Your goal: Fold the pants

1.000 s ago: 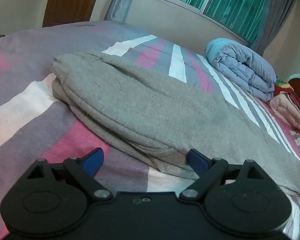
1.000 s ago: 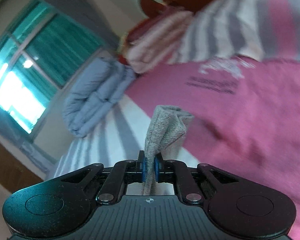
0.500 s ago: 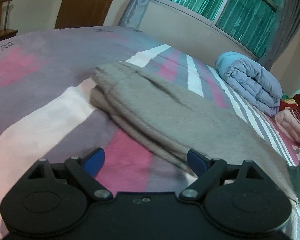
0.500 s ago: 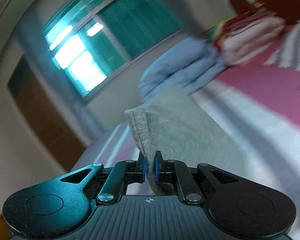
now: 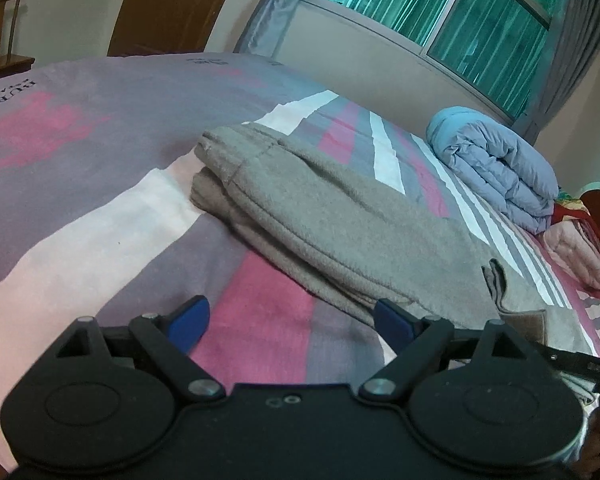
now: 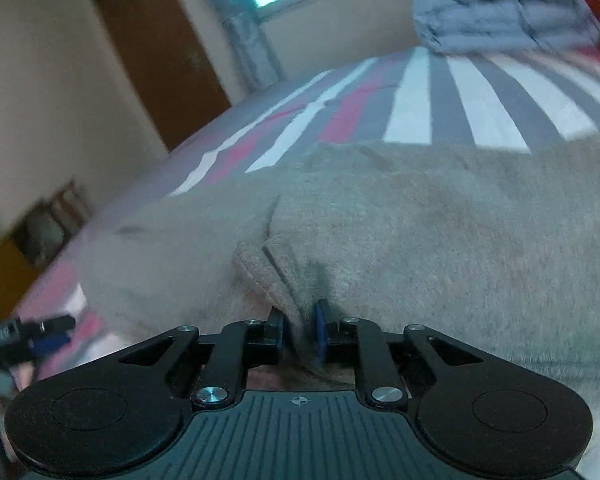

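Note:
Grey fleece pants (image 5: 340,216) lie lengthwise on the striped bedspread (image 5: 80,208), one leg stacked on the other. Their leg end (image 5: 500,284) is folded back over them at the right. My left gripper (image 5: 290,318) hovers open just short of the pants' near edge, nothing between its blue pads. In the right wrist view my right gripper (image 6: 300,330) is low over the pants (image 6: 440,232). Its jaws are opening, with a fold of the grey hem (image 6: 276,280) still between the pads. The left gripper (image 6: 40,338) shows at that view's left edge.
A rolled blue duvet (image 5: 496,164) and folded pink blankets (image 5: 576,248) lie at the bed's far right. A wooden door (image 5: 172,4), a chair (image 5: 4,36) and a curtained window (image 5: 440,12) stand beyond the bed.
My right gripper swung the pants' leg end across the bed and down onto the pants, and its jaws have parted. The left gripper drew back a little, staying open.

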Available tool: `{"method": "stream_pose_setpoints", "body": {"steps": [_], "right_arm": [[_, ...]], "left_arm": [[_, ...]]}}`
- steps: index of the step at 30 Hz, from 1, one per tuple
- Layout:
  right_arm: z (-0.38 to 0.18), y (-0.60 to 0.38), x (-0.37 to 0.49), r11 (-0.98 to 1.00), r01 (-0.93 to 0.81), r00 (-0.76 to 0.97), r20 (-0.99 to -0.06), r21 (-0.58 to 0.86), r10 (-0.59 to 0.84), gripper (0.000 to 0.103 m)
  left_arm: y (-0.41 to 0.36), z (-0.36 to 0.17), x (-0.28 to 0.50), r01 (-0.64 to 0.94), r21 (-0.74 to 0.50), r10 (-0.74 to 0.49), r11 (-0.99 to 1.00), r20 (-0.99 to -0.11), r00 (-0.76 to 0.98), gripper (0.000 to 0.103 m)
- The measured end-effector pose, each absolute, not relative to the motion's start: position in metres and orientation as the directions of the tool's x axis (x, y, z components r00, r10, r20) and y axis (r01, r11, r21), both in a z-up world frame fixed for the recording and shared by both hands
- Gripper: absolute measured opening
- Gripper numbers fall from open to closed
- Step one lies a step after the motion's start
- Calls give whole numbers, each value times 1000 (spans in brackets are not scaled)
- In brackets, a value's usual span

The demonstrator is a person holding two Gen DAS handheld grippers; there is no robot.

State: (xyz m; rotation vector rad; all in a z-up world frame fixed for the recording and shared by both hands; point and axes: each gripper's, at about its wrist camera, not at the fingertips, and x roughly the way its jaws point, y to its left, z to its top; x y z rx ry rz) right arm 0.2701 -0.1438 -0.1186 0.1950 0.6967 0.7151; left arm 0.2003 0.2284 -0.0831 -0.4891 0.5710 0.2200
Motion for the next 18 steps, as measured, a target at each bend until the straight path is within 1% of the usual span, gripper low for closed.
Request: {"method": "stream_pose_setpoints", "body": {"steps": [1, 5, 7, 8, 9, 10, 11, 13, 14, 15, 17, 18], "right_arm": [[-117, -141, 264, 736, -565, 532, -517, 372, 670, 26], [-111, -122, 247, 718, -669, 539, -538, 194, 648, 27], [-112, -119, 233, 692, -712, 535, -546, 120, 645, 40], [-107, -120, 224, 641, -758, 504, -516, 121, 693, 46], [-105, -121, 221, 578, -800, 452, -477, 157, 754, 46], [-102, -125, 218, 552, -809, 423, -451, 202, 786, 46], [-100, -128, 220, 567, -787, 434, -436, 241, 788, 46], [-100, -139, 231, 642, -700, 512, -406, 313, 757, 40], [-101, -143, 238, 688, -636, 558, -408, 348, 723, 27], [-104, -145, 245, 729, -579, 594, -424, 365, 684, 18], [-114, -142, 261, 790, -471, 629, -479, 391, 612, 18], [-120, -139, 268, 791, -449, 604, -511, 416, 612, 16]], "left_arm": [[228, -83, 201, -333, -383, 67, 862, -564, 823, 83], [228, -83, 202, -333, -392, 63, 858, -562, 825, 83], [229, -82, 201, -329, -395, 59, 858, -560, 826, 83], [229, -82, 200, -327, -395, 57, 859, -560, 827, 83], [230, -82, 199, -326, -396, 56, 859, -560, 827, 83], [231, -83, 198, -326, -397, 55, 858, -559, 827, 83], [231, -83, 197, -326, -398, 55, 857, -559, 827, 83], [230, -82, 197, -326, -396, 56, 858, -561, 826, 83], [229, -82, 198, -326, -394, 56, 859, -562, 825, 83], [228, -82, 198, -326, -391, 56, 861, -564, 824, 83], [226, -82, 199, -325, -384, 57, 864, -567, 822, 84], [226, -82, 200, -325, -382, 57, 865, -569, 820, 84]]}}
